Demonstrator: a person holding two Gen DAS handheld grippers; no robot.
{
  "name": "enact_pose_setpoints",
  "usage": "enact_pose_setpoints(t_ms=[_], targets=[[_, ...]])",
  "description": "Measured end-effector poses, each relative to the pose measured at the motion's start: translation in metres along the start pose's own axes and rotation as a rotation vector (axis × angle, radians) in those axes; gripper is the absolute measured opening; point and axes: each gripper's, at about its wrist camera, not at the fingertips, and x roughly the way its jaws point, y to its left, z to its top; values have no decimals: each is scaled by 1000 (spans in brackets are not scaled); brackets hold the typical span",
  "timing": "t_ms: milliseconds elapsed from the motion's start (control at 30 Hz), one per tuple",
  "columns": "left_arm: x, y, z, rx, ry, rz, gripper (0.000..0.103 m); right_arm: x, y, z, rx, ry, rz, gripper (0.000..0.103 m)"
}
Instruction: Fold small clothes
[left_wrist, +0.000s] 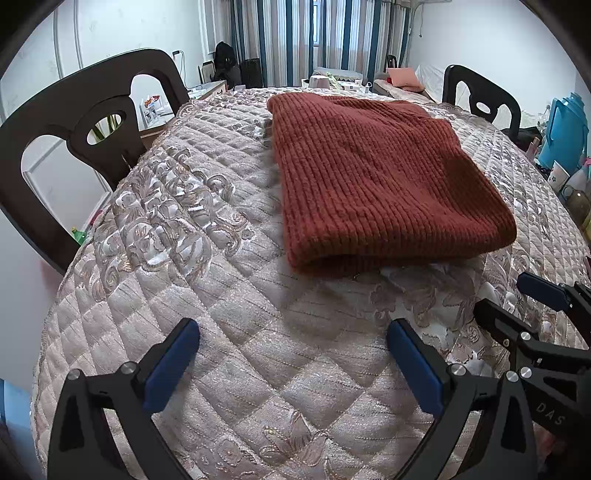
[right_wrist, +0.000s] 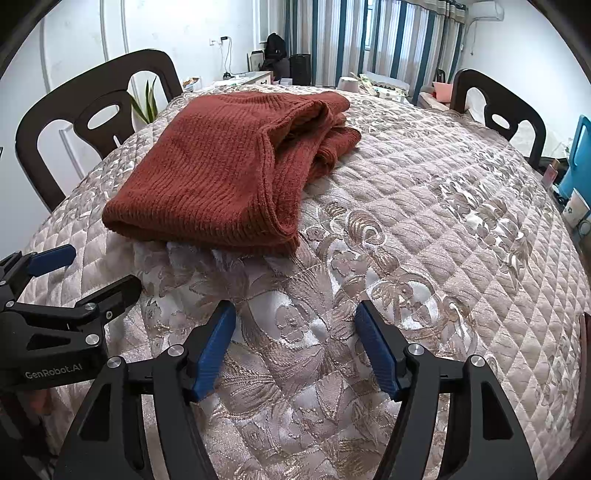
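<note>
Rust knit sweater (left_wrist: 373, 177) lies folded on the quilted table cover (left_wrist: 207, 295), layered open edges on its right side, fold at the near end. Left gripper (left_wrist: 291, 354) near the sweater's front edge, jaws spread wide, holding nothing. Right gripper (right_wrist: 295, 343) just beside it, also wide open, empty, clear of the sweater.

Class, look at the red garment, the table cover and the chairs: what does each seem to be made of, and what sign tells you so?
Garment: chunky rib-knit yarn, likely wool or acrylic; matte, with raised ribs and soft rolled edges.
Table cover: quilted fabric, satin-like; stitched diamonds and shiny embroidered flowers.
Chairs: dark, smooth and slightly glossy with cut-out backs; moulded plastic or lacquered wood, hard to say which.
</note>
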Motion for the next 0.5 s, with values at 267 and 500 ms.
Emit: enact_pose_setpoints(t_ms=[267,500], targets=[[0,0,0,0,0,0,103,-1,0,0,0,0,-1,68],[-1,1,0,0,0,0,103,-1,0,-1,1,0,-2,68]])
